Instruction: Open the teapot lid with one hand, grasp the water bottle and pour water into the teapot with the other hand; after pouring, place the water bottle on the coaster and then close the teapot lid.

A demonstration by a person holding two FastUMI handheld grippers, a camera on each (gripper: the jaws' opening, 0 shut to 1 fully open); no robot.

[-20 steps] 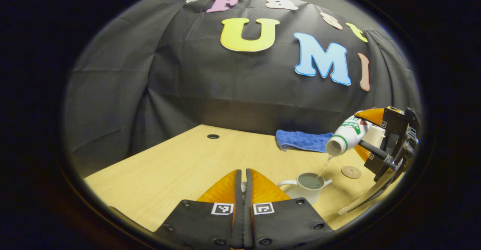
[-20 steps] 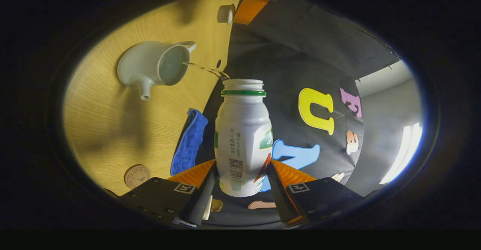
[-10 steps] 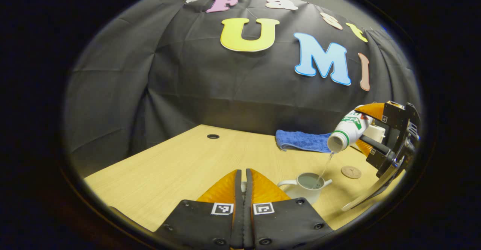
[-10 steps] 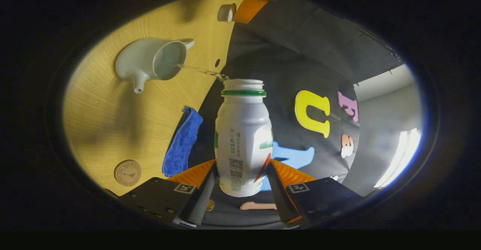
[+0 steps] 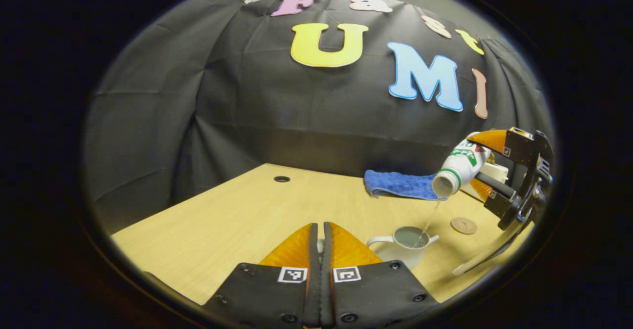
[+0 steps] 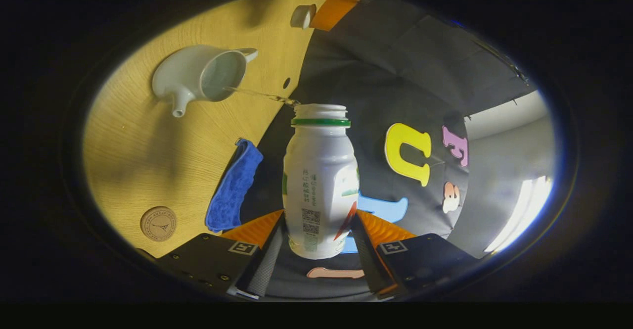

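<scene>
While water runs in a thin stream from the tilted bottle (image 6: 320,180) into the open teapot (image 5: 401,248), I judge the pour under way; coaster (image 6: 158,223) and lid (image 6: 302,16) steps remain. My right gripper (image 6: 319,247) clamps the bottle's base. My left gripper (image 5: 320,250) is closed on the lid. Wooden table (image 5: 237,220), blue cloth (image 5: 398,184), dark booth.

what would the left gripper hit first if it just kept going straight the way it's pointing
Probably the black cloth wall behind the table. The left gripper points over bare tabletop, with the teapot off to one side of its line. Depth is hard to judge, so a downward tilt could meet the table first.
</scene>
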